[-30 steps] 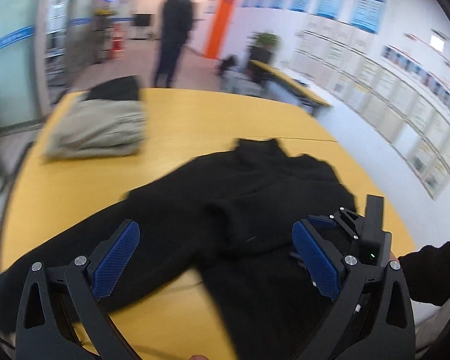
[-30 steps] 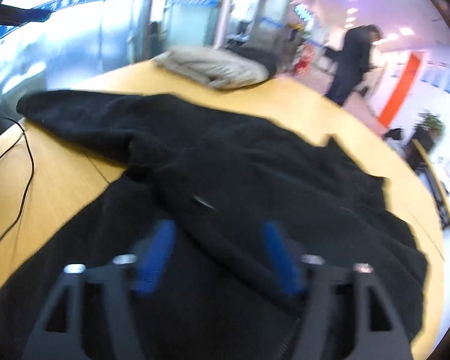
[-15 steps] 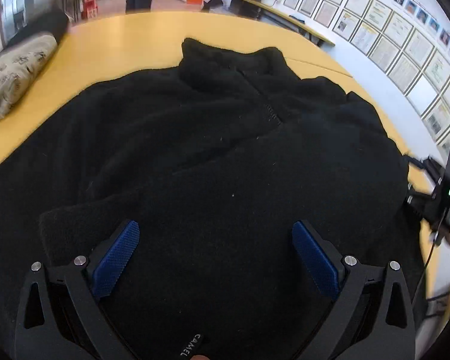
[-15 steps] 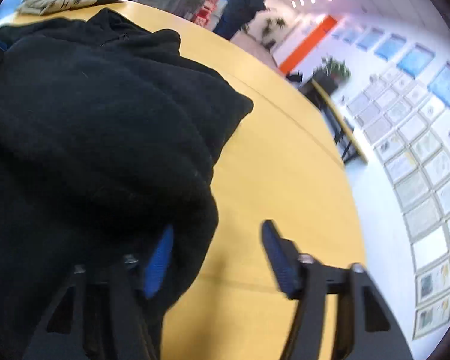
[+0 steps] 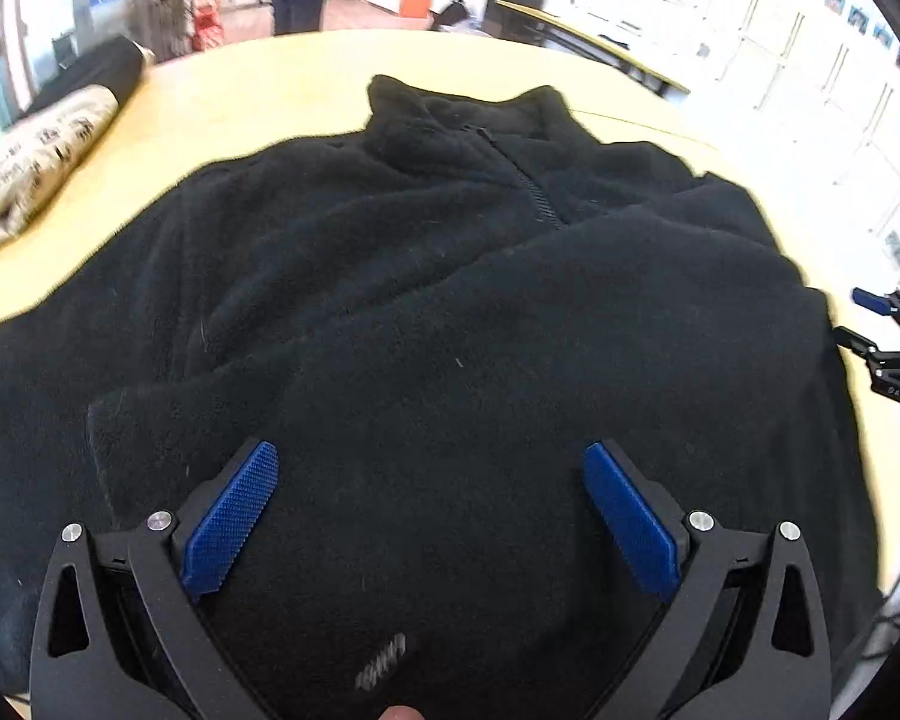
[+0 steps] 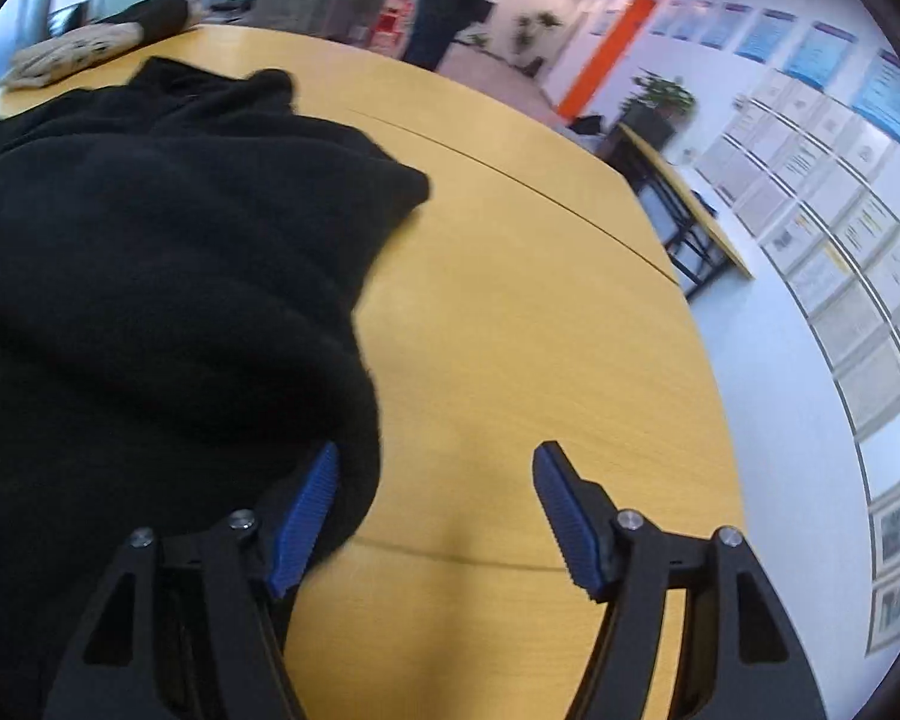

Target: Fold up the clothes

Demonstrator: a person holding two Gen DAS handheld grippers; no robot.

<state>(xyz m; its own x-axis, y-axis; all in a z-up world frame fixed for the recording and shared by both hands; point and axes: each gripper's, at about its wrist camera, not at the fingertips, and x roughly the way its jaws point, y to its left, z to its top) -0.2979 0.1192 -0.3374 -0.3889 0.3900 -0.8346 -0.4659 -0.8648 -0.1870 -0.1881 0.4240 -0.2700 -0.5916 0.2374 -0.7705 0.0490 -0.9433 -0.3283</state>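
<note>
Since a second ago both tongs have dropped close over the black fleece (image 5: 450, 330), spread zipper-up on the yellow tabletop (image 6: 510, 300) with one sleeve folded across. Left tongs (image 5: 429, 492) and right tongs (image 6: 435, 498) gape, released; folding has barely begun.

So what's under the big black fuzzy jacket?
The black fleece jacket lies on a yellow wooden table, which shows all around it. Whatever else might be beneath is covered by the fabric.
</note>
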